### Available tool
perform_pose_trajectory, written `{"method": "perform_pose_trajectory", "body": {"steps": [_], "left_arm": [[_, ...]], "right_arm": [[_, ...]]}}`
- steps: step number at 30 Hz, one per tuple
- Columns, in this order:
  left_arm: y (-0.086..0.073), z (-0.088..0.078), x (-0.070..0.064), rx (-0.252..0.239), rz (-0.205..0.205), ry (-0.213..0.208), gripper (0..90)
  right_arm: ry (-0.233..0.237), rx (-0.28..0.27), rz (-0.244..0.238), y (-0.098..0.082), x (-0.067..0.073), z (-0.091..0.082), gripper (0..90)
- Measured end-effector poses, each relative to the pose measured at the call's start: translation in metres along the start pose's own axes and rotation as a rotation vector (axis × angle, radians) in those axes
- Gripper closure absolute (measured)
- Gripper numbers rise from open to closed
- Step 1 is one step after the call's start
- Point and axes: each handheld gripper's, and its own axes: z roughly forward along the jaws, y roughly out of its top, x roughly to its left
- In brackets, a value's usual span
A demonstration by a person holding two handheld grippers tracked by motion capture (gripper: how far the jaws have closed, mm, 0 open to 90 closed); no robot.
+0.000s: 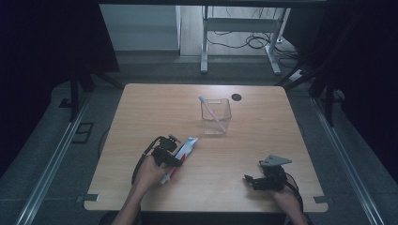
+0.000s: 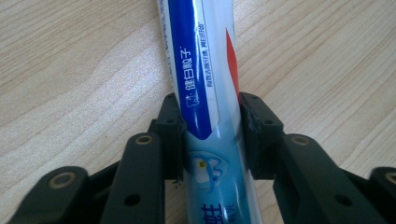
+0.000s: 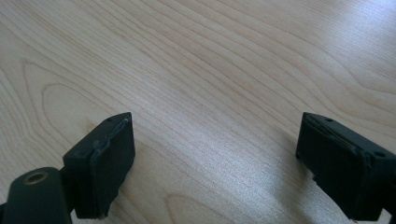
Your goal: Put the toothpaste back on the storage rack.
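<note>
A blue, white and red toothpaste tube (image 1: 189, 146) lies on the wooden table (image 1: 141, 122) at the front left. My left gripper (image 1: 178, 158) is shut on it. In the left gripper view both pads (image 2: 172, 122) press against the sides of the tube (image 2: 201, 70), which runs away from the camera between the jaws. My right gripper (image 1: 249, 180) rests near the front right of the table, pointing left. Its jaws stand wide open over bare wood (image 3: 215, 93), with nothing between them.
A clear plastic cup (image 1: 216, 118) stands near the table's middle, with a thin pink and white stick-like item (image 1: 209, 109) leaning in it. A small black round cap (image 1: 236, 97) sits behind it. Table legs and cables lie on the floor beyond.
</note>
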Motion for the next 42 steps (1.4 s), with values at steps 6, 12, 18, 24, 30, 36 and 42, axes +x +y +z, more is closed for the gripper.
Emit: {"method": "perform_pose_trajectory", "body": {"steps": [6,12,18,24,30,36,42], "left_arm": [[0.000,-0.001,0.000,-0.006,0.000,-0.011,70.3],[-0.001,-0.003,0.002,-0.022,-0.002,0.000,72.0],[-0.003,-0.004,0.002,-0.033,0.012,0.025,72.0],[-0.001,-0.007,0.001,-0.053,0.020,0.031,72.1],[0.002,-0.015,-0.004,-0.080,0.039,0.036,72.2],[0.006,-0.021,-0.007,-0.109,0.053,0.037,72.2],[0.010,-0.029,-0.010,-0.146,0.069,0.037,72.2]], "right_arm": [[0.003,-0.001,-0.001,0.000,0.000,0.000,11.8],[0.003,-0.002,-0.001,0.000,0.000,0.000,11.9],[0.003,-0.002,-0.001,0.000,0.000,0.000,12.0],[0.003,-0.002,-0.001,0.000,0.000,0.000,11.9],[0.003,-0.001,-0.001,0.000,0.000,0.000,11.9],[0.004,-0.001,-0.001,0.000,0.000,0.000,12.0],[0.004,-0.001,-0.002,0.000,0.000,0.000,12.0]]}}
